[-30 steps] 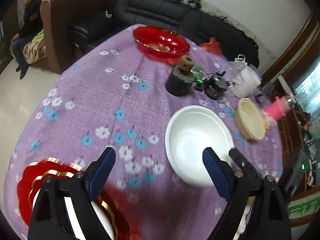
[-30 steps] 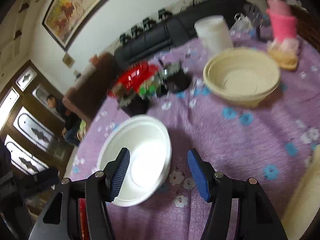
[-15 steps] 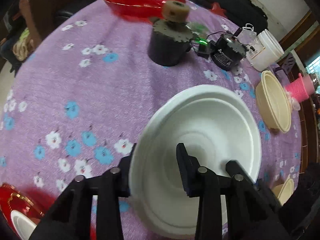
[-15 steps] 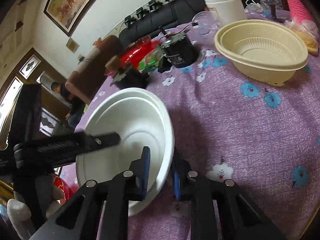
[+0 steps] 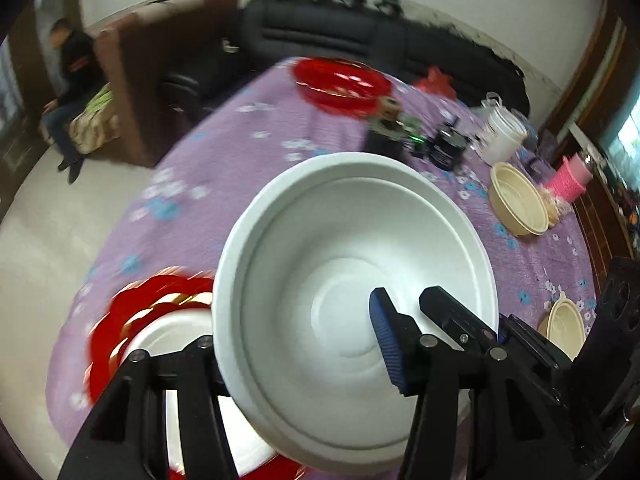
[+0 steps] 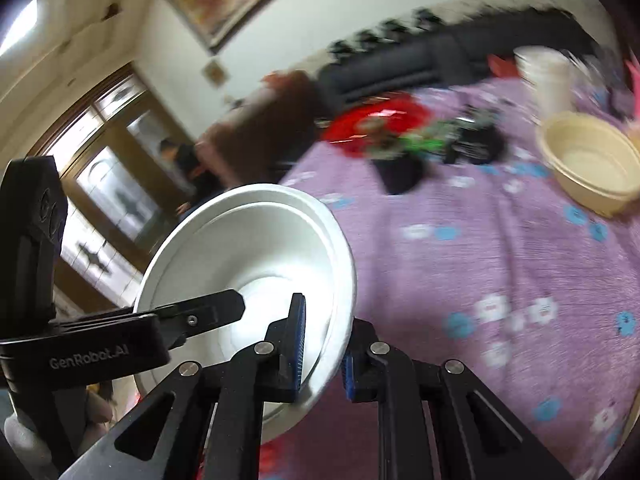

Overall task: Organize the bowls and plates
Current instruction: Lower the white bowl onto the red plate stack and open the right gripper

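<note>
A large white bowl (image 5: 352, 280) is held off the table, tilted, by both grippers. My left gripper (image 5: 296, 344) is shut on its near rim, one finger inside and one under it. My right gripper (image 6: 322, 348) is shut on the opposite rim of the white bowl (image 6: 248, 248). Below it, at the table's near left edge, lies a red and gold plate (image 5: 132, 312) with a white dish (image 5: 168, 344) on it. A beige bowl (image 5: 518, 204) stands at the right; it also shows in the right wrist view (image 6: 588, 160). A second beige bowl (image 5: 564, 328) sits near the right edge.
The purple flowered tablecloth (image 5: 224, 168) covers a round table. At the back stand a red glass dish (image 5: 340, 80), black gadgets (image 5: 416, 140), a white tub (image 5: 504, 128) and a pink cup (image 5: 574, 180). Sofas and a seated person (image 5: 68, 80) lie beyond.
Both grippers closed on the white bowl's rims and have lifted it off the table. It has moved toward the red and gold plate at the near left.
</note>
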`<state>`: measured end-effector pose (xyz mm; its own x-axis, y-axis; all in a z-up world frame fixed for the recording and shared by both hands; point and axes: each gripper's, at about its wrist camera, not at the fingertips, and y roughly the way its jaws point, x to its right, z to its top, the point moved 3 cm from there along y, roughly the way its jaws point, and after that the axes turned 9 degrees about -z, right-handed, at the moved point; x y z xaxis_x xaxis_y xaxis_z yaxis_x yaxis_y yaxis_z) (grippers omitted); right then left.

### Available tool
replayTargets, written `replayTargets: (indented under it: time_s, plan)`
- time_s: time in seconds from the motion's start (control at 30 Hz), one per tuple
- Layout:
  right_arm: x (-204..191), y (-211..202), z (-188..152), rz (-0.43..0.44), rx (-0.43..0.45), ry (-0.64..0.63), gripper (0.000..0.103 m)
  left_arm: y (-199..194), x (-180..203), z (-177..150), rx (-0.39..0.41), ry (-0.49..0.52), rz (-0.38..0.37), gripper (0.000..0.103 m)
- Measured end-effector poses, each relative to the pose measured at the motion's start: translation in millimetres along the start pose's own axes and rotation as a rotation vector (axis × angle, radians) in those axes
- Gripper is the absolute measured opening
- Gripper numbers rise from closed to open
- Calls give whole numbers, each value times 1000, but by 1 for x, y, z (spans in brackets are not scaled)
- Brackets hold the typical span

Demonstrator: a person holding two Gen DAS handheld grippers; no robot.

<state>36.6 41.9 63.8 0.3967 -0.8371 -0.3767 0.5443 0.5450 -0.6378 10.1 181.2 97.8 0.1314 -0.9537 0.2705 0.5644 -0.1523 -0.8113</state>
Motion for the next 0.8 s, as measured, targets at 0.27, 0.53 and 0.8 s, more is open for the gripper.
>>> replayTargets:
  time_s: [0.27, 0.53, 0.8]
  plan:
    - [-76, 5, -34, 40, -40, -170, 18, -32, -72, -45, 24, -122, 20, 53]
    - [-93, 37, -49, 5, -116, -184, 18, -14, -101, -61, -11, -181, 4, 53]
    - [-93, 54, -52, -48, -147, -197, 17, -16, -116, -65, 3, -205, -30, 56]
